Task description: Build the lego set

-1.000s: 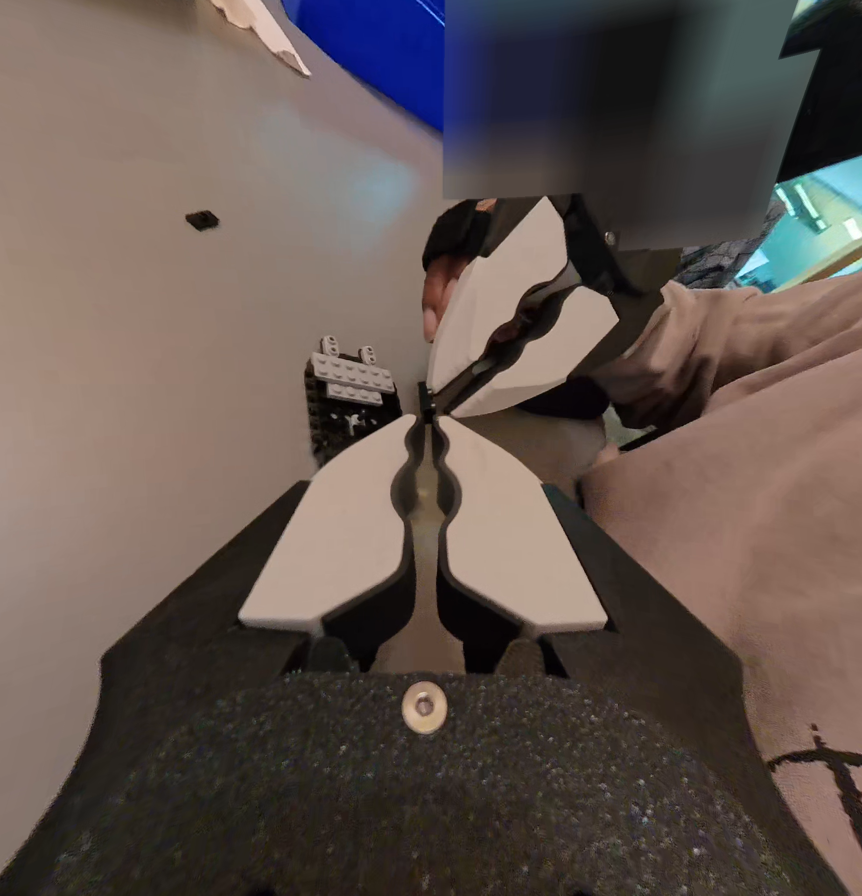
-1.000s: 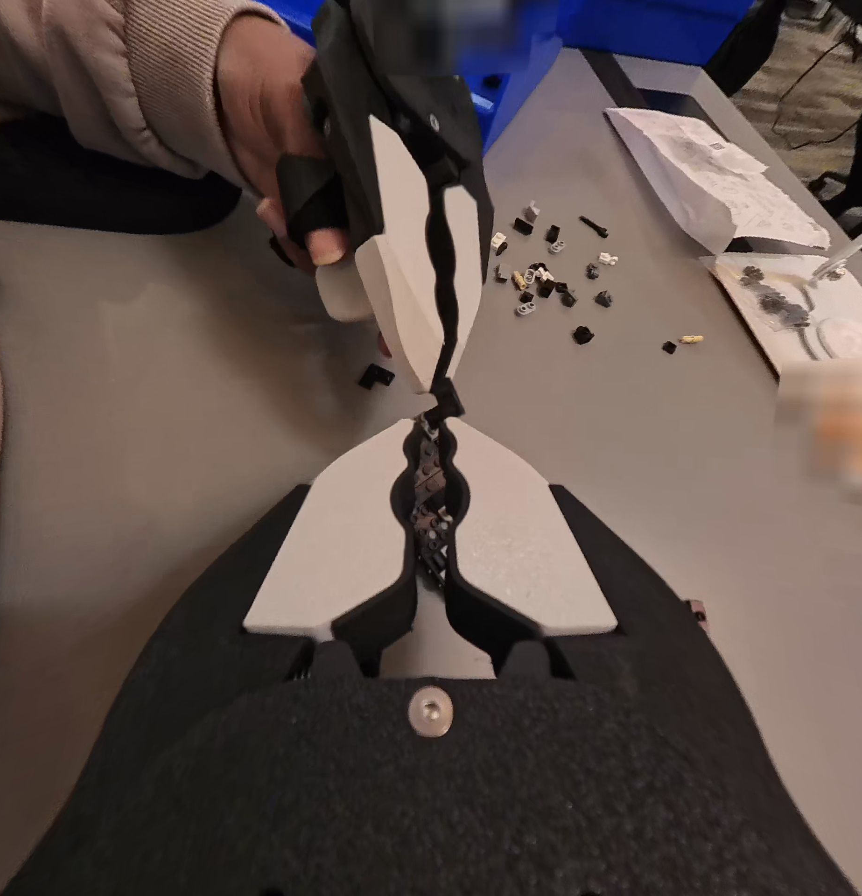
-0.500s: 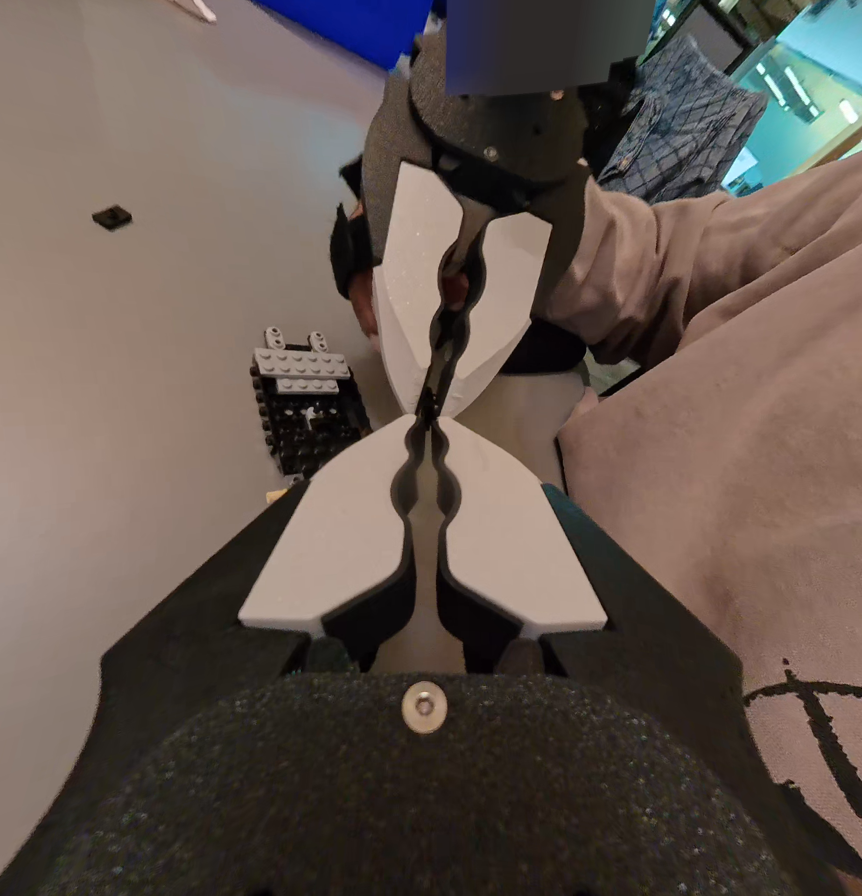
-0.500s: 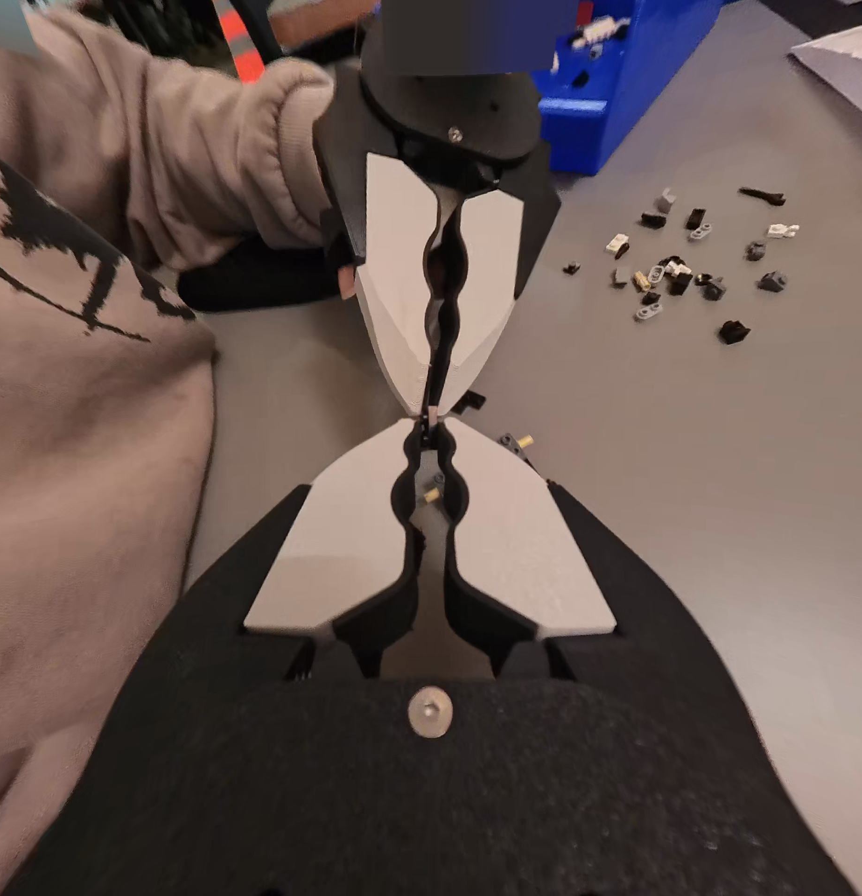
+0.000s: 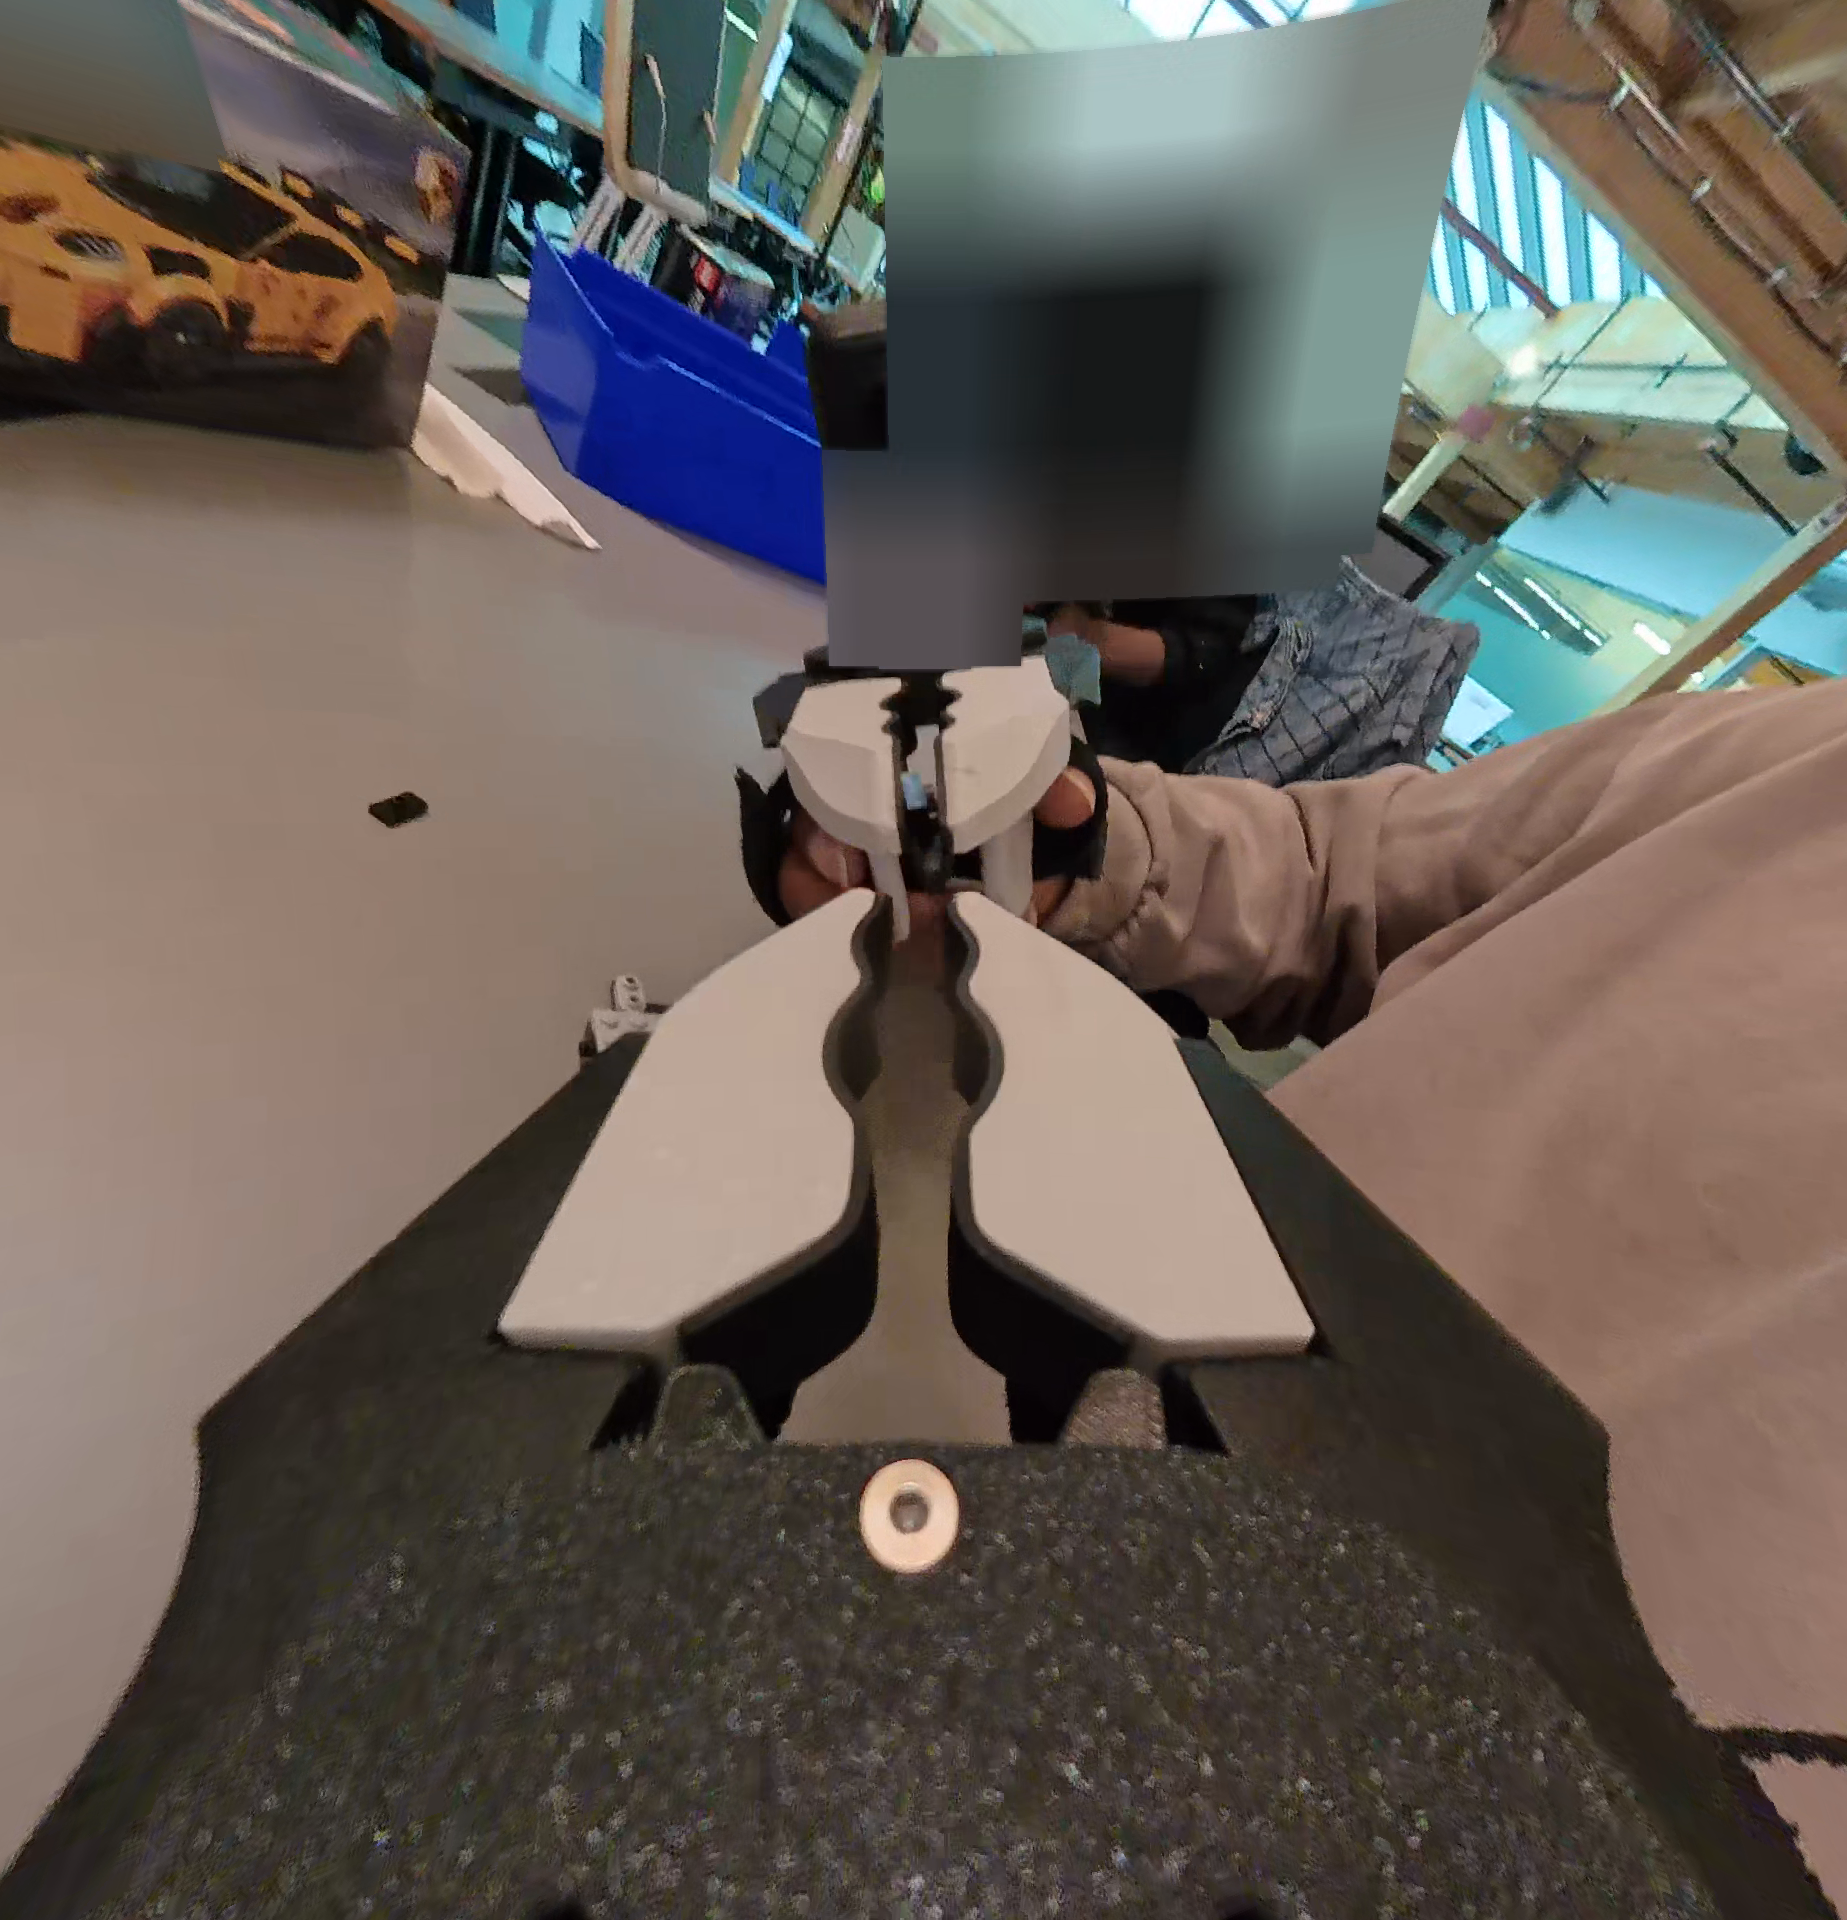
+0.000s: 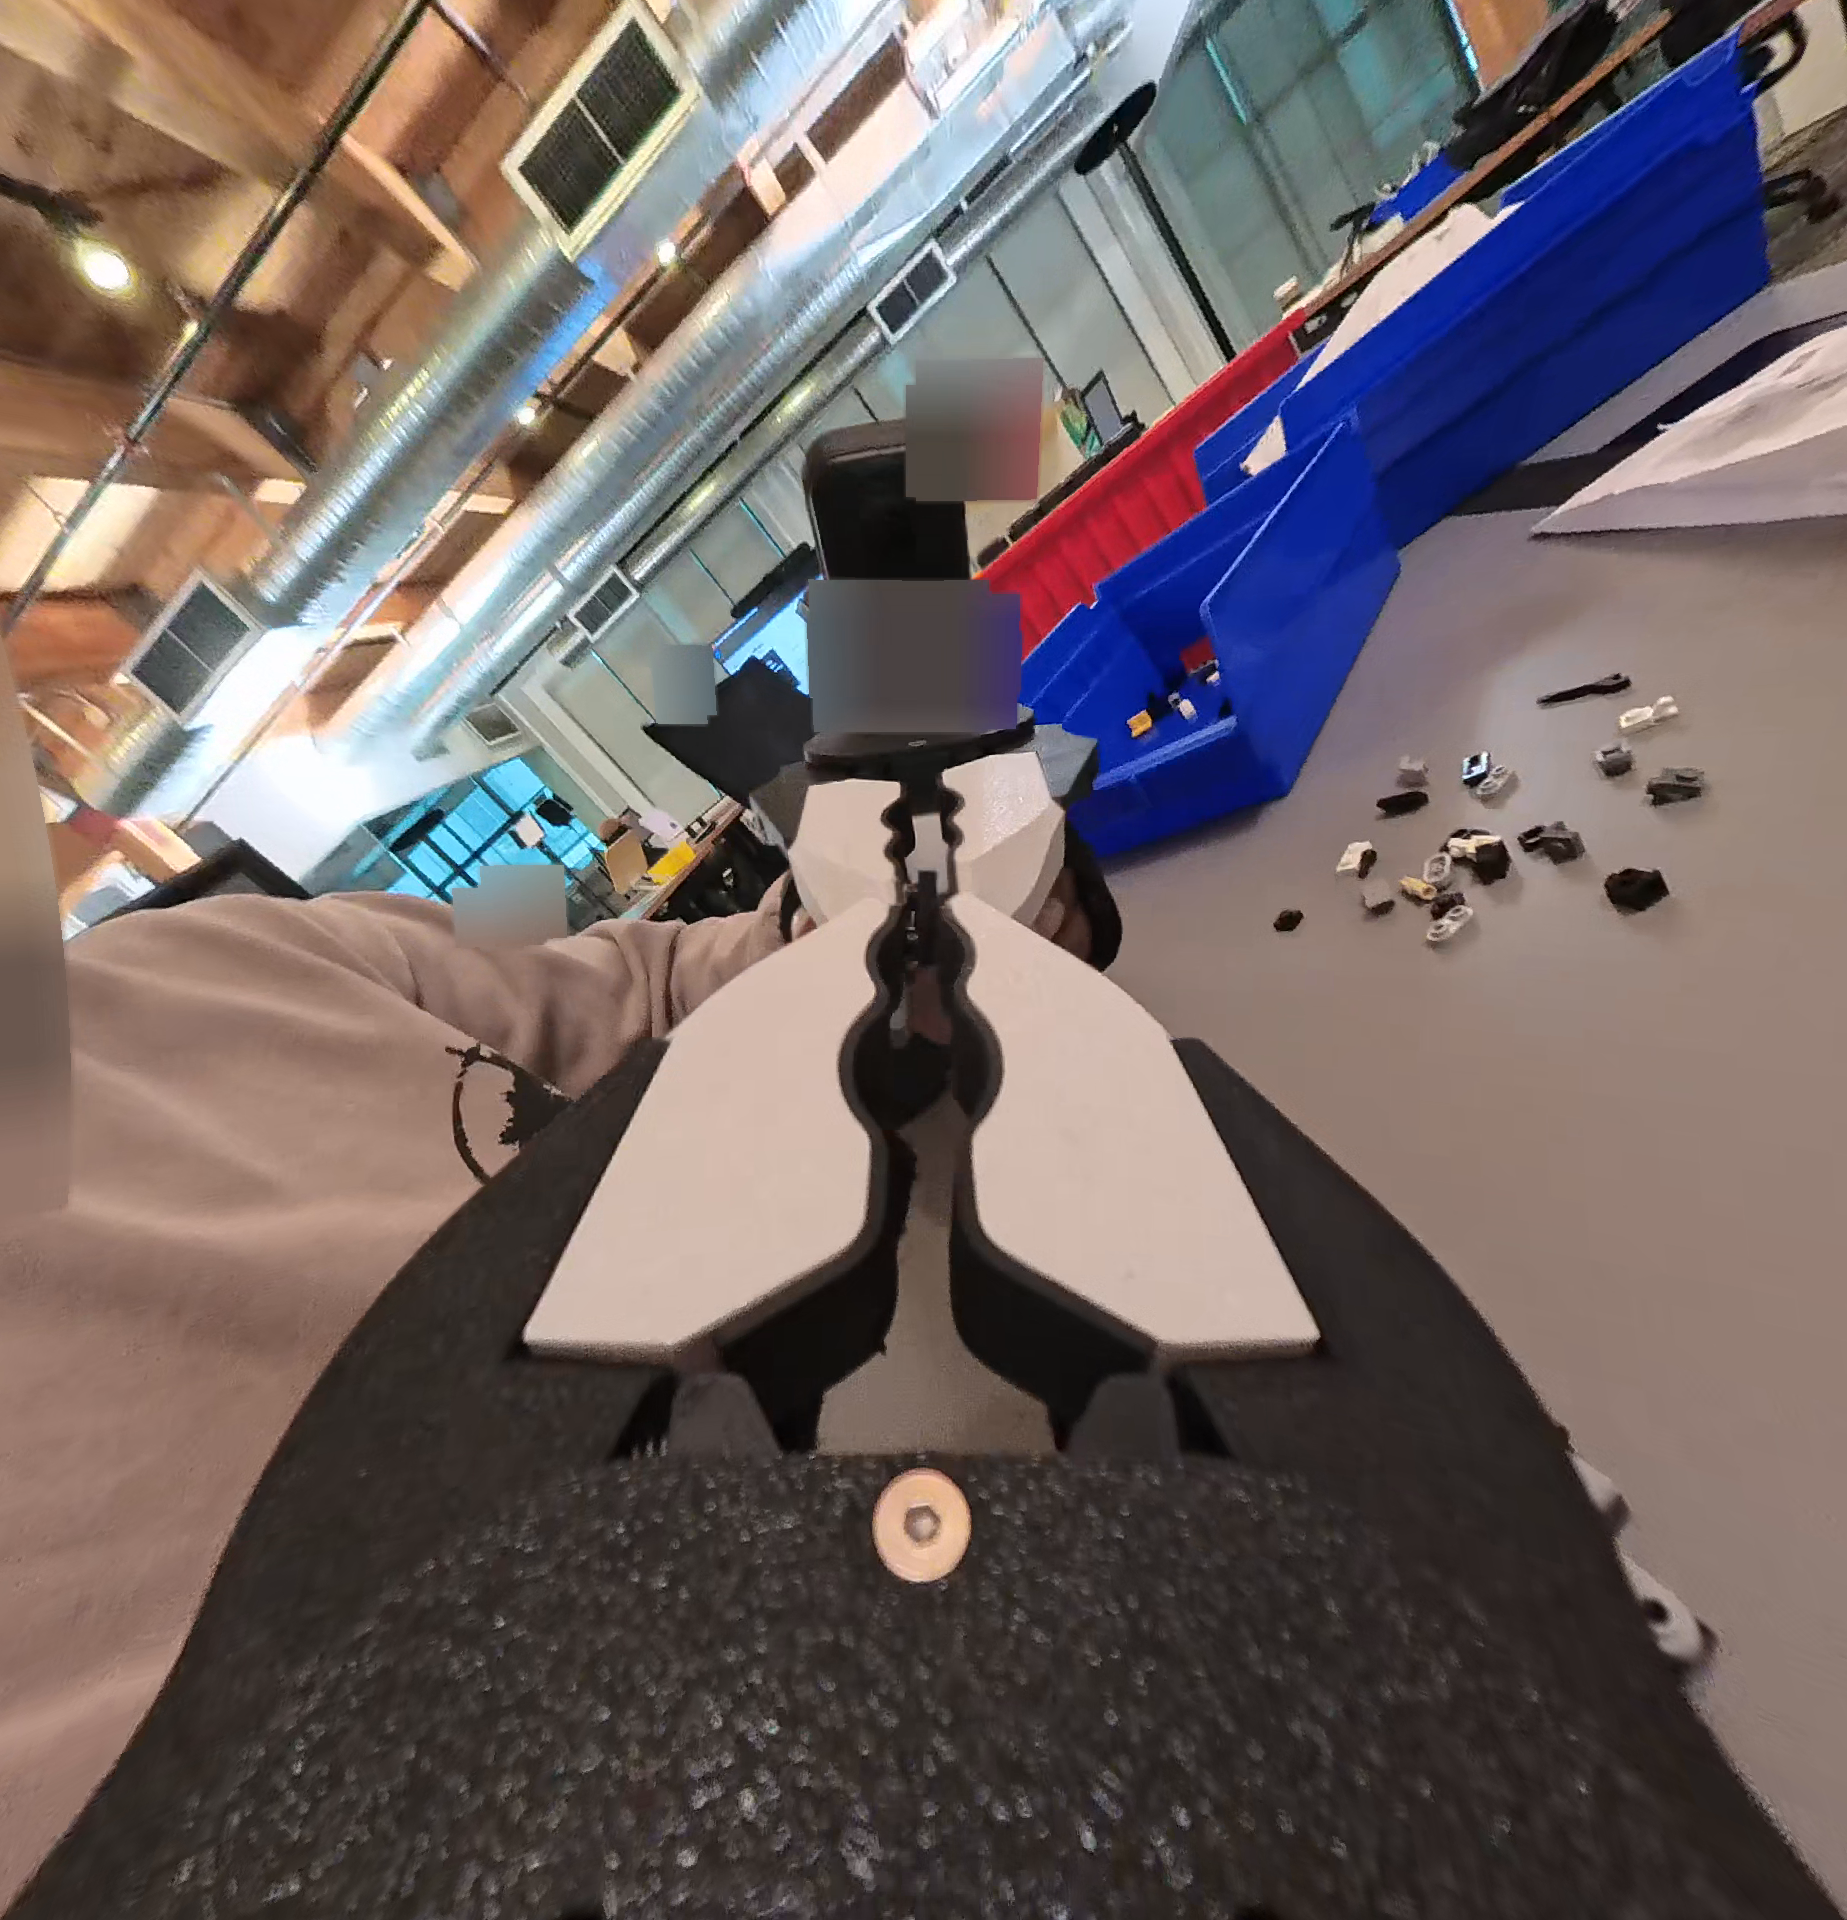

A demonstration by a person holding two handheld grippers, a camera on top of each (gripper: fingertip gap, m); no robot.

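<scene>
Both tongs are now lifted off the worktop (image 5: 275, 987), tip to tip; left tongs (image 5: 911, 920) have parted slightly, apparently empty; right tongs (image 6: 924, 909) pinch the small dark piece (image 5: 924, 842), probably just handed over; the partial build (image 5: 620, 1013) lies below.

Grey table (image 6: 1521, 1091), scattered lego pieces (image 6: 1459, 862)
</scene>
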